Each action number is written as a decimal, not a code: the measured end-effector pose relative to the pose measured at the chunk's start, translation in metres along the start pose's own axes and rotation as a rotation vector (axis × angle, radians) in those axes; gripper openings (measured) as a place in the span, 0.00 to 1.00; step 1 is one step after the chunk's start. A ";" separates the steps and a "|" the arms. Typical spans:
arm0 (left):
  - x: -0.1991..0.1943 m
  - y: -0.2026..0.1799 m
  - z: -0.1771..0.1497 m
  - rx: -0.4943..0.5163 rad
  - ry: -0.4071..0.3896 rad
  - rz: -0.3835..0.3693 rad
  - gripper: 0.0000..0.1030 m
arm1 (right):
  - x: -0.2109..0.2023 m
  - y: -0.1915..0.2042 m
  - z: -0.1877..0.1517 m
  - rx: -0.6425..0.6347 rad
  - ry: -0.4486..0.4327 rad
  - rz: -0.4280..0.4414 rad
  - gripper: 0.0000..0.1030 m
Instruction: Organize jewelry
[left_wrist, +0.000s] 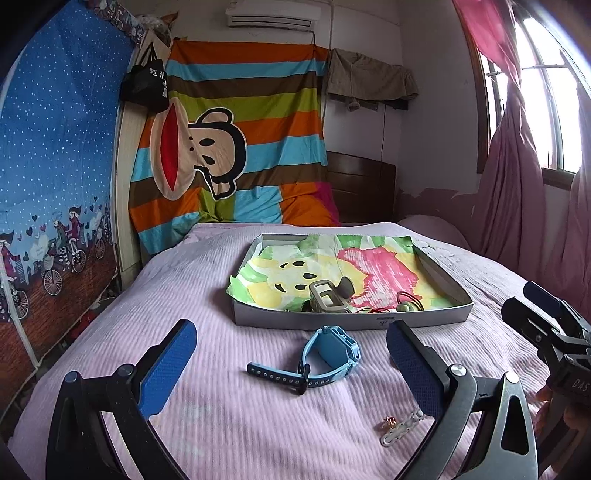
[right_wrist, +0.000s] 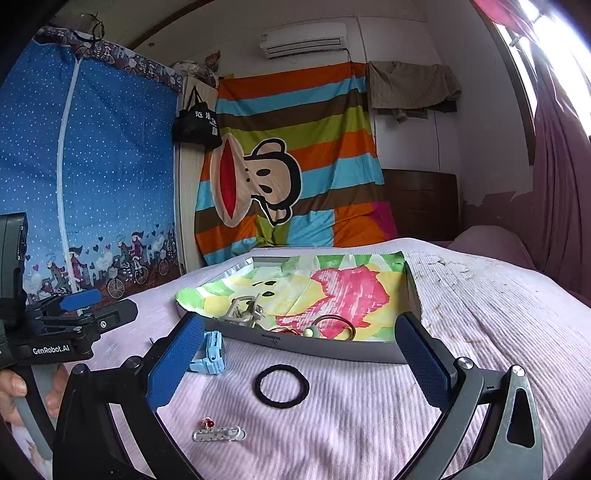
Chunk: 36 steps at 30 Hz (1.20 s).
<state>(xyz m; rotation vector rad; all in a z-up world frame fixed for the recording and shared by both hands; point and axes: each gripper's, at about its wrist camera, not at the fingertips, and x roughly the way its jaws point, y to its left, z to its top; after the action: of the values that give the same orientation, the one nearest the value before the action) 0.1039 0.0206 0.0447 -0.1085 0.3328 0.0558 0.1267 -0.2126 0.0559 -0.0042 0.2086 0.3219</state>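
Both jaws gape: left gripper (left_wrist: 291, 363) faces watch (left_wrist: 325, 356) (tray (left_wrist: 354, 320) beyond).

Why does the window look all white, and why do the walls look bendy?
Left wrist view: daylight overexposes the window, so its panes wash out; the fisheye lens bows the blue wardrobe and darkens the corners. Right wrist view: the same glare burns the window at top right, the bed curves like a hill, and the open right claw looks oversized.
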 end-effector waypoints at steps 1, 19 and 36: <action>-0.003 0.000 -0.002 -0.003 -0.003 0.001 1.00 | -0.004 0.000 -0.001 -0.001 -0.003 0.000 0.98; 0.008 0.016 -0.024 -0.086 0.147 -0.049 1.00 | -0.022 -0.004 -0.033 -0.017 0.035 -0.035 0.99; 0.040 0.020 -0.035 -0.132 0.305 -0.131 0.76 | 0.012 -0.007 -0.044 0.013 0.172 0.015 0.97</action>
<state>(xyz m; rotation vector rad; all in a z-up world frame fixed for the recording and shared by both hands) 0.1291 0.0383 -0.0035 -0.2709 0.6257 -0.0696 0.1313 -0.2169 0.0096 -0.0176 0.3815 0.3357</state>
